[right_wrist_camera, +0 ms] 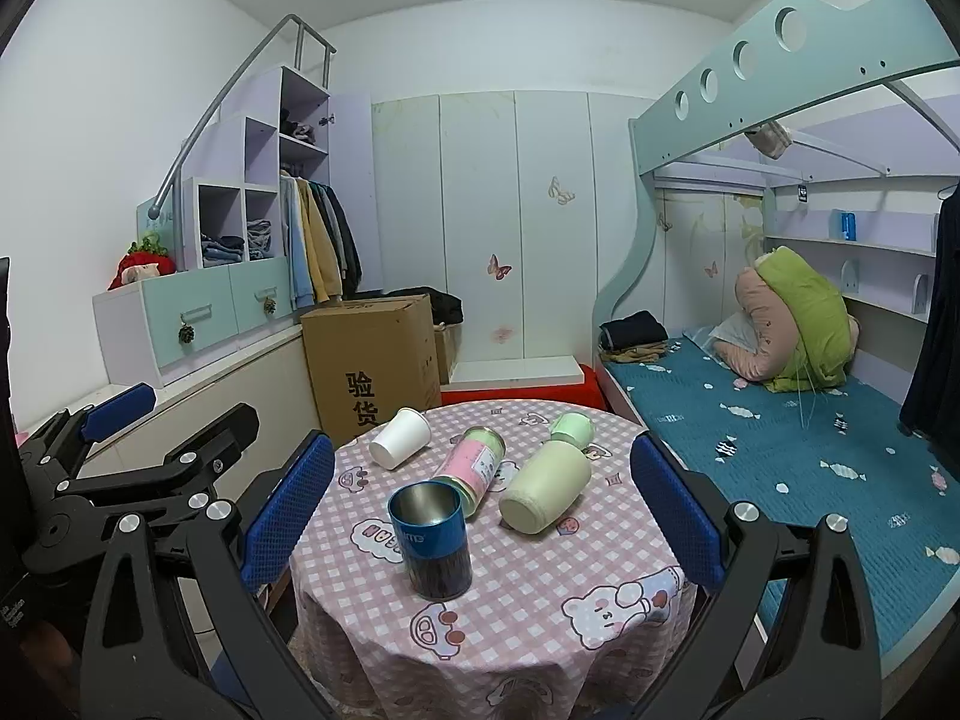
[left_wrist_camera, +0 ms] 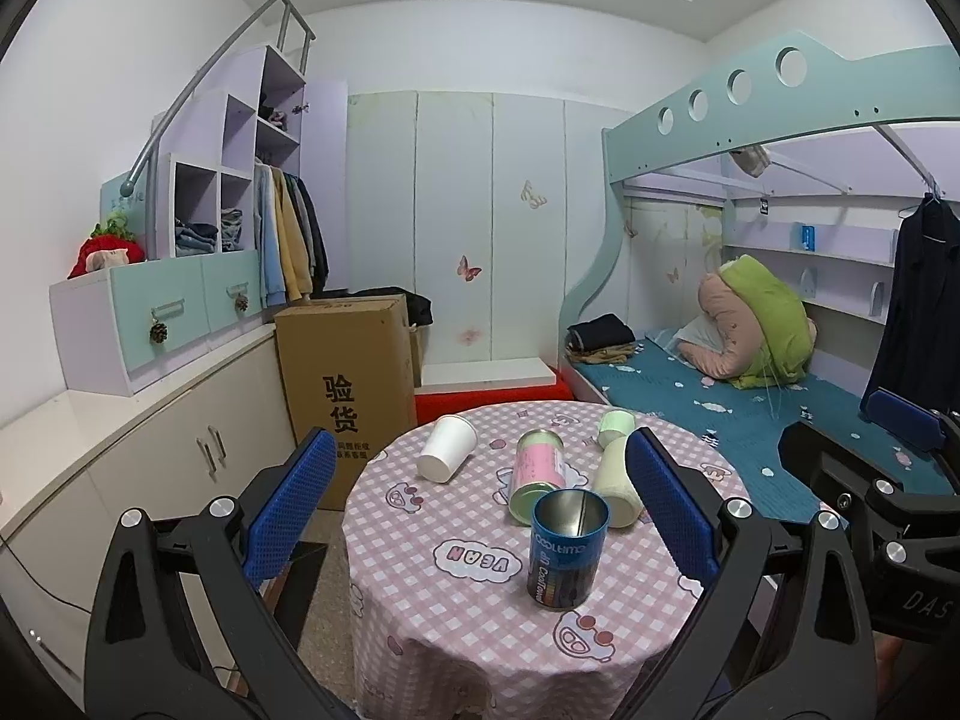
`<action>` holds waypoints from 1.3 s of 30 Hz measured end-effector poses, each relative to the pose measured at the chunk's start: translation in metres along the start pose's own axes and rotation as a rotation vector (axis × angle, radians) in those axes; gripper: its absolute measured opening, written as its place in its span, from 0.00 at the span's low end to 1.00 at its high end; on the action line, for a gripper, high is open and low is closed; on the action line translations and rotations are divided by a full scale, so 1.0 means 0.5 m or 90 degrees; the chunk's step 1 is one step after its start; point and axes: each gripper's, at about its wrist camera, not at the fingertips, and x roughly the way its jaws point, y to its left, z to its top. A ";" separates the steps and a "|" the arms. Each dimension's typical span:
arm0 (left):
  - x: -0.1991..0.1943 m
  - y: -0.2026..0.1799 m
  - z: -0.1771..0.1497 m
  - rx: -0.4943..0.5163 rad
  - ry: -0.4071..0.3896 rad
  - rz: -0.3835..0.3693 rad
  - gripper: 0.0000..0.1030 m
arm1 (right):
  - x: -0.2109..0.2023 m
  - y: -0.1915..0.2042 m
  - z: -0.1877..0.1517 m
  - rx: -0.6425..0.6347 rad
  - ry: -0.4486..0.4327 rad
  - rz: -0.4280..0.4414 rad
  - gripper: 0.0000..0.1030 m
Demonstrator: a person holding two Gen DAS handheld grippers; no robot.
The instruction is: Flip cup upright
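Observation:
A round table with a pink checked cloth [left_wrist_camera: 456, 618] [right_wrist_camera: 540, 612] holds several containers. A blue metal cup [left_wrist_camera: 567, 549] [right_wrist_camera: 431, 540] stands upright near the front, mouth up. A white paper cup [left_wrist_camera: 447, 449] [right_wrist_camera: 400, 438] lies on its side at the far left. A pink-labelled tin [left_wrist_camera: 537, 468] [right_wrist_camera: 474, 468] and a pale green bottle [left_wrist_camera: 615, 477] [right_wrist_camera: 549, 483] lie on their sides behind the blue cup. My left gripper [left_wrist_camera: 480, 504] and right gripper [right_wrist_camera: 480, 507] are both open and empty, held above the table's near edge.
A cardboard box [left_wrist_camera: 348, 384] [right_wrist_camera: 375, 360] stands on the floor behind the table at left. A white cabinet runs along the left wall [left_wrist_camera: 150, 450]. A bunk bed with a blue mattress [left_wrist_camera: 750, 414] [right_wrist_camera: 780, 432] is close on the right.

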 end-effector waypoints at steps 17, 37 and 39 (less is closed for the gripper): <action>0.003 0.001 -0.002 0.002 -0.004 0.003 0.95 | 0.001 -0.004 0.002 0.002 0.002 0.000 0.93; 0.018 0.014 -0.009 -0.001 -0.006 0.002 0.95 | 0.012 -0.009 -0.005 0.004 0.009 0.000 0.93; 0.018 0.014 -0.010 -0.001 -0.007 0.002 0.95 | 0.013 -0.008 -0.006 0.005 0.009 0.001 0.93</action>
